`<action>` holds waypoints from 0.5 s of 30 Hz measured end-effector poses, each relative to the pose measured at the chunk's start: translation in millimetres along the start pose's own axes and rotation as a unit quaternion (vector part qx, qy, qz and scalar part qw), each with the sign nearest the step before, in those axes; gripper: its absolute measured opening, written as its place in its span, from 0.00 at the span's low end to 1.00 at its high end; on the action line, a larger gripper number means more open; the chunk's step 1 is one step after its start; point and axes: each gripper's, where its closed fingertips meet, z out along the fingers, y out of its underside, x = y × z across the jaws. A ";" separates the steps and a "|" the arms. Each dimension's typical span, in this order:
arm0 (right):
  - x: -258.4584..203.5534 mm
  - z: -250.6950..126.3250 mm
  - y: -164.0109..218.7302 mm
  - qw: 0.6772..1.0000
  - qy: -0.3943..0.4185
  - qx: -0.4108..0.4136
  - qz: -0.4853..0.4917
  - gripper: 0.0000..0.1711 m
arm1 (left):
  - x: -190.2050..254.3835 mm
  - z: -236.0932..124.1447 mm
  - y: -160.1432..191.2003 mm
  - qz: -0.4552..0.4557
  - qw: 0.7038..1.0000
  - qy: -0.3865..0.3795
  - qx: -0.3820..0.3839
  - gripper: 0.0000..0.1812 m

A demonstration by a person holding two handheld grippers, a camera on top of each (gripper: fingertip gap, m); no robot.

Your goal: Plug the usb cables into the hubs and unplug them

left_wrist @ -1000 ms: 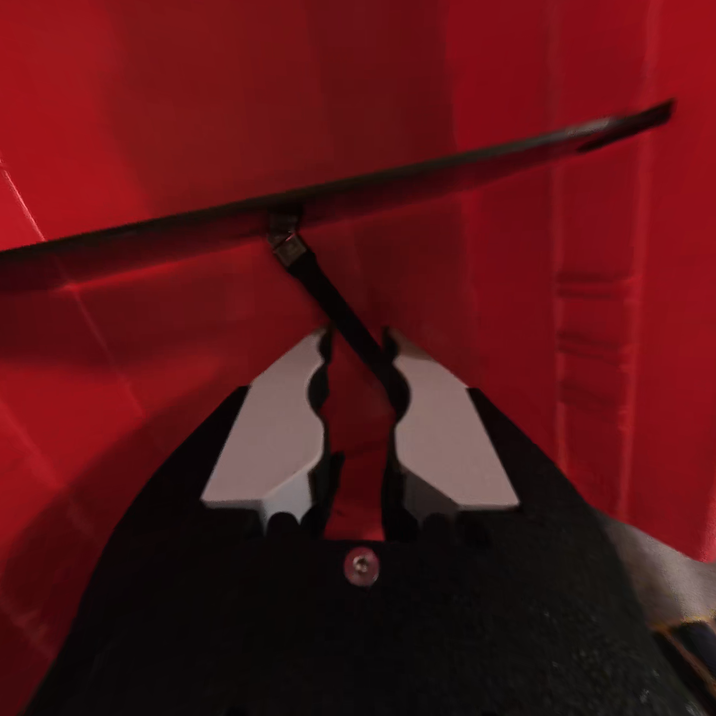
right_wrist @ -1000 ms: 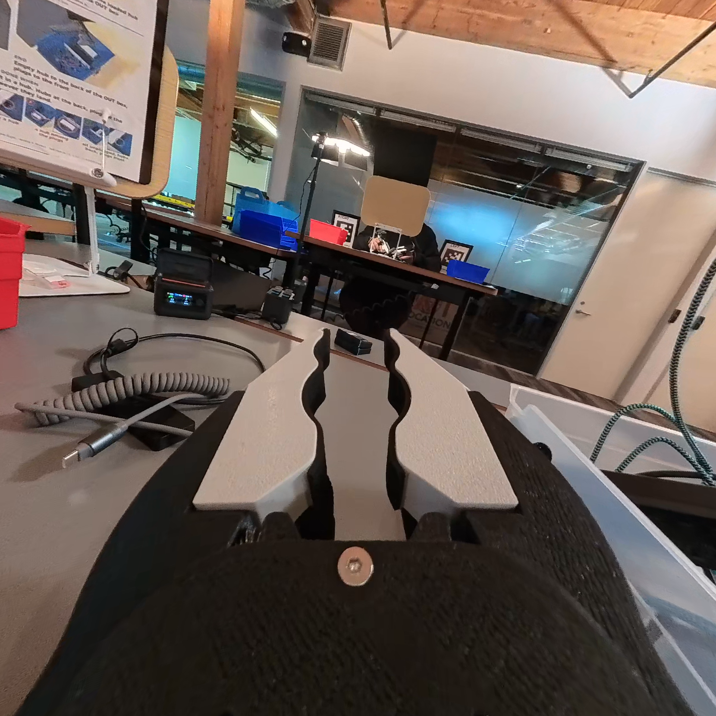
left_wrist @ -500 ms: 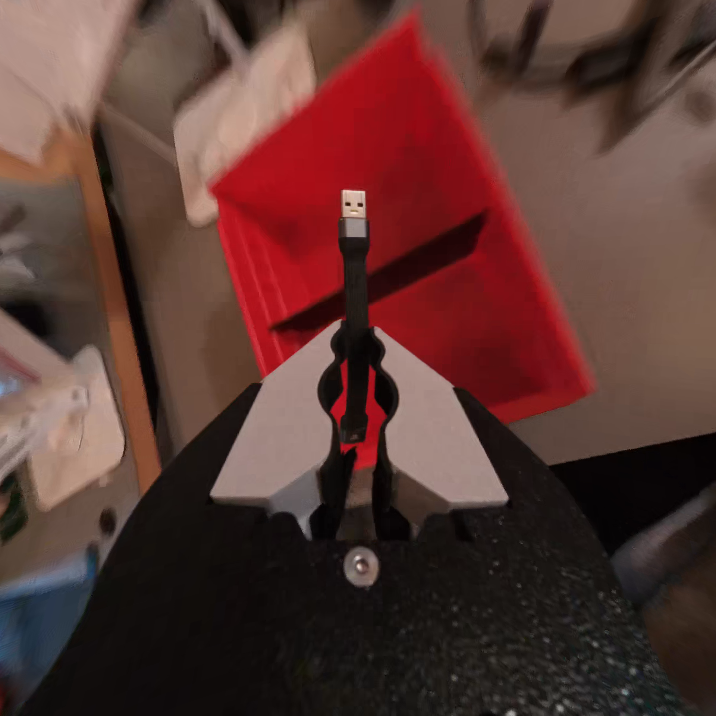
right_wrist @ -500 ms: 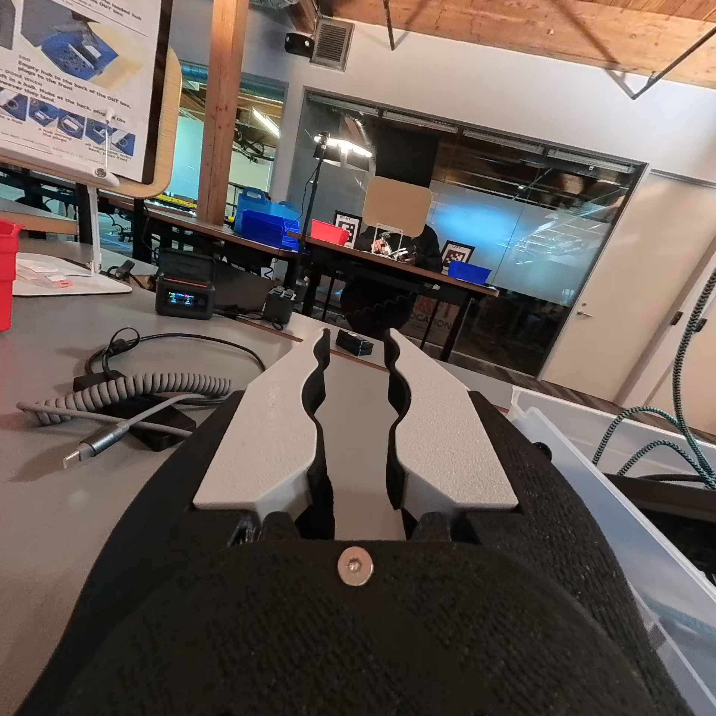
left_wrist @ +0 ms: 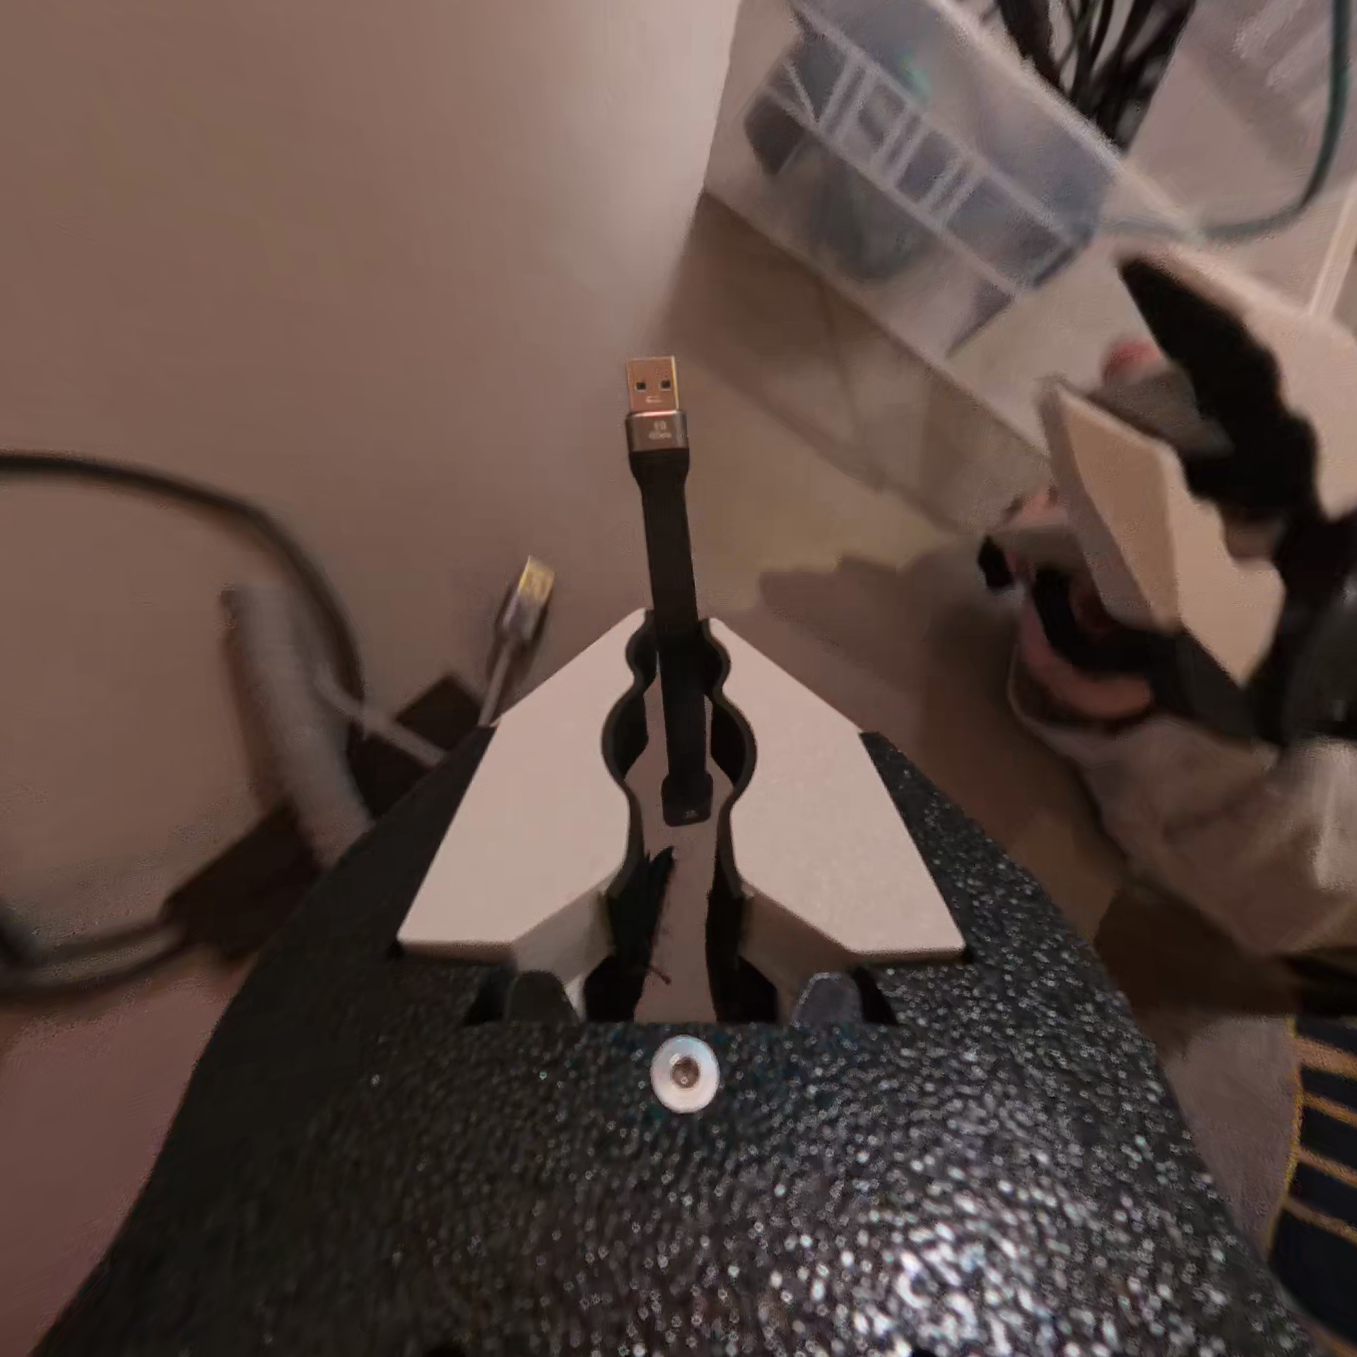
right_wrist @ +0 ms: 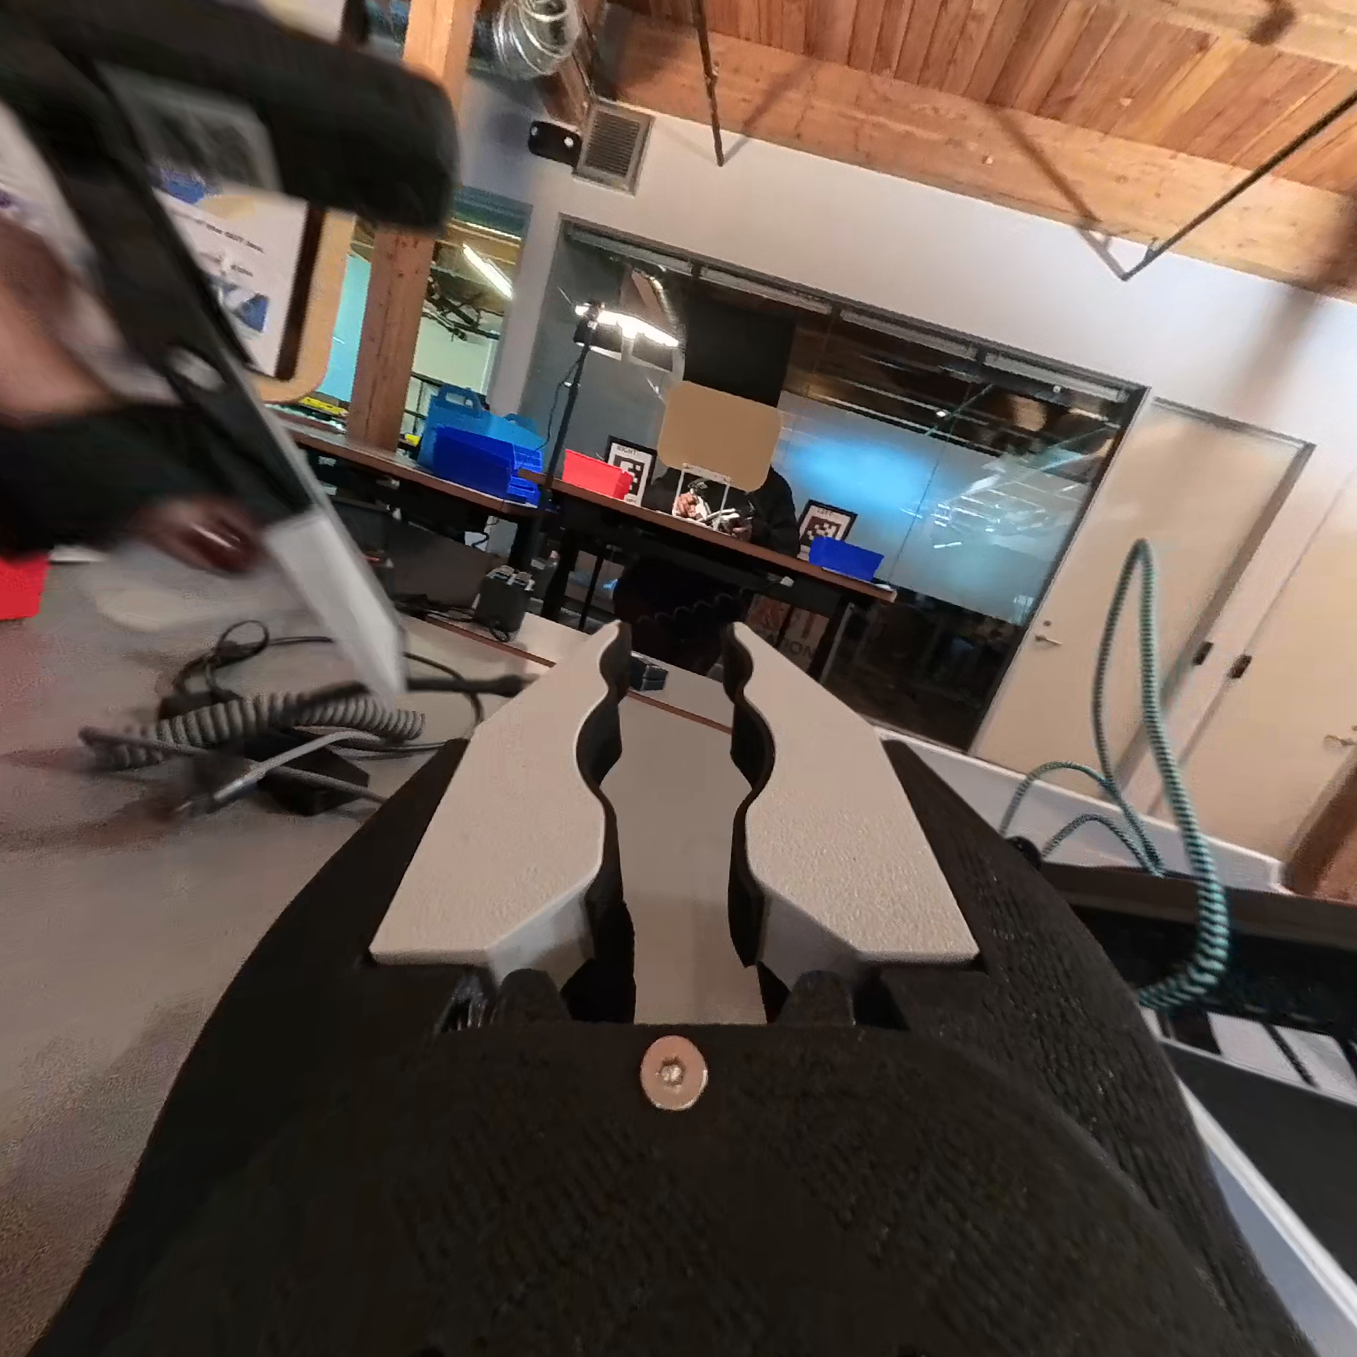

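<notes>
My left gripper (left_wrist: 679, 624) is shut on a short black USB cable (left_wrist: 670, 543) and holds it above the grey table (left_wrist: 330, 257). The cable's metal USB-A plug (left_wrist: 652, 385) sticks out past the fingertips, and its other end sits between the jaws. My right gripper (right_wrist: 675, 639) is open and empty, low over the table. One of its fingers (left_wrist: 1109, 499) shows at the right of the left wrist view. The left gripper is blurred at the upper left of the right wrist view, with one of its fingers (right_wrist: 345, 609) pointing down. A flat black hub (right_wrist: 308, 778) lies under a coiled grey cable (right_wrist: 279, 719).
A grey cable's plug (left_wrist: 525, 595) lies on the table ahead of the left gripper. A clear plastic bin (left_wrist: 954, 183) with cables stands at the right, with a green braided cable (right_wrist: 1145, 734) hanging out. A red bin (right_wrist: 18, 587) is far left. A person sits at a far table. The left gripper's tips are roughly 10 centimetres from the right gripper's.
My left gripper shut on the short cable inside the red bin, lifted it out and swung right, over the table near the right gripper. The right gripper has tilted slightly.
</notes>
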 end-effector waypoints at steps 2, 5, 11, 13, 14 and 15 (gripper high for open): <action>3.9 -3.1 -1.3 1.000 0.004 0.004 0.001 0.13 | 1.8 28.5 -21.8 -0.017 0.999 0.030 0.014 0.04; 2.8 -0.8 3.5 1.000 -0.002 -0.006 0.003 0.13 | -8.8 62.2 -41.1 -0.007 1.000 0.012 0.015 0.06; -0.2 0.0 2.8 1.000 -0.007 -0.006 -0.007 0.14 | -9.5 79.9 -63.7 0.016 0.995 0.026 0.096 0.11; -0.6 0.2 1.2 1.000 -0.011 -0.001 0.003 0.15 | -22.1 49.8 -71.7 0.033 0.985 -0.036 0.166 0.21; -0.9 -0.2 -1.9 1.000 -0.016 0.007 0.021 0.14 | -26.2 27.6 -72.6 0.030 0.977 -0.056 0.206 0.25; -6.4 -1.0 -9.2 0.997 -0.042 0.026 0.055 0.14 | -32.2 2.5 -70.6 0.019 0.965 -0.078 0.248 0.31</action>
